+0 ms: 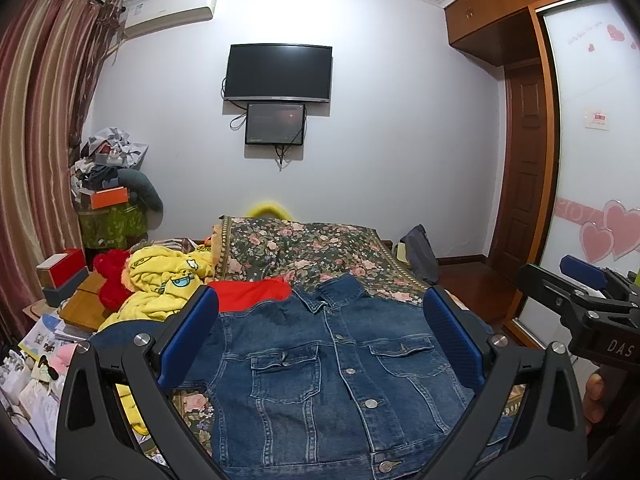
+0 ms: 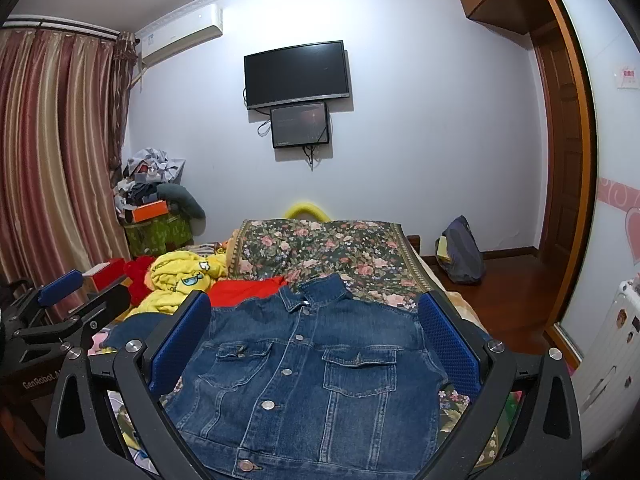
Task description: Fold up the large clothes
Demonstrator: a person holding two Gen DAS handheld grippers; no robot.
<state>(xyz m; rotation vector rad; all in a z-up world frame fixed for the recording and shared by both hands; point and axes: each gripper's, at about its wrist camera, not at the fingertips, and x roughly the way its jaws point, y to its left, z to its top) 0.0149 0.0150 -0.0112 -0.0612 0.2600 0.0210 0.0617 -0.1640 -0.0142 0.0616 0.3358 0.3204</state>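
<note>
Pale wall [image 1: 380, 140] carries a dark television [image 1: 278, 73] with a smaller screen [image 1: 274, 124] directly beneath, and an air conditioner [image 1: 172, 10] upper left. Striped curtains [image 1: 40, 120] hang left; wooden door [image 1: 524, 168] and floor [image 2: 516, 292] stand right.

My left gripper [image 1: 320, 344] and my right gripper [image 2: 316, 344] both hang spread wide above the denim jacket [image 1: 332, 368], with nothing between the blue pads and the cloth. Past the collar, the flowered bedspread [image 1: 312, 248] lies bare up to the far edge, so there is room to reach forward. To the left the way is crowded: a red garment [image 1: 252, 292] touches the jacket's shoulder, and a heap of yellow clothes [image 1: 164, 284] sits just beside it, with boxes [image 1: 64, 272] and papers beyond. To the right the bed edge drops to open wooden floor [image 2: 516, 292], with a dark bag [image 2: 460, 252] well apart
</note>
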